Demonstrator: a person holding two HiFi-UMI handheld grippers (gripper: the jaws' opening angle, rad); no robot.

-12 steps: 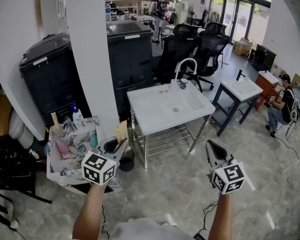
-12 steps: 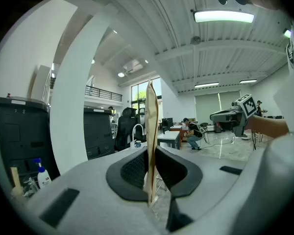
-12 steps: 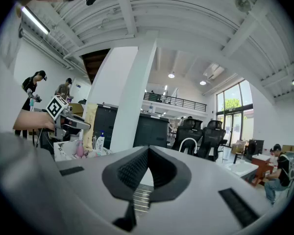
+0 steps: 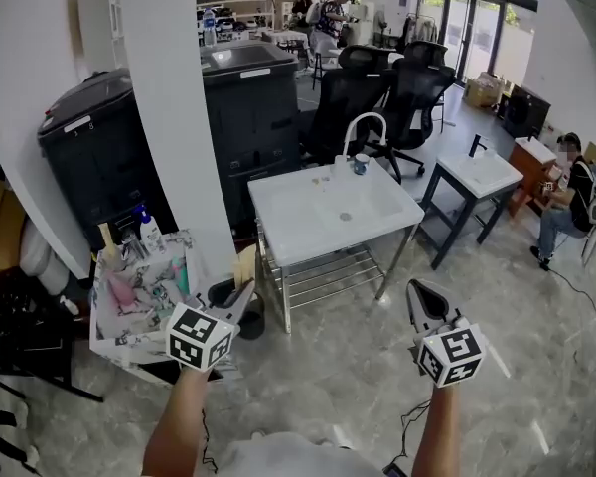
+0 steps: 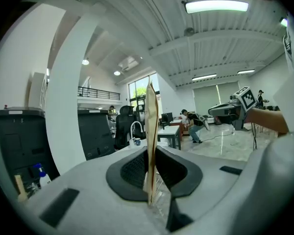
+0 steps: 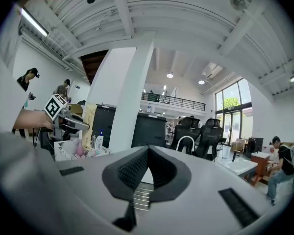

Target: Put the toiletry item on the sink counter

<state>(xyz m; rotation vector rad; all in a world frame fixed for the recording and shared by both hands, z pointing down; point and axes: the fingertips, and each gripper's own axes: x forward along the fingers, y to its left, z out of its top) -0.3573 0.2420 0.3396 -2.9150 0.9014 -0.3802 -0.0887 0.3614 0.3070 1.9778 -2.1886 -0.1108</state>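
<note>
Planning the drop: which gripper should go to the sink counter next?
Left: the left gripper is shut on the thin tan item; the right gripper is shut and empty.

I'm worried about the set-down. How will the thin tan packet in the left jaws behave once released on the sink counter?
Likely light and fairly stiff: the packet stands straight above the left gripper without drooping. Thin and held edge-up, it would probably topple flat on the sink counter rather than stand.
</note>
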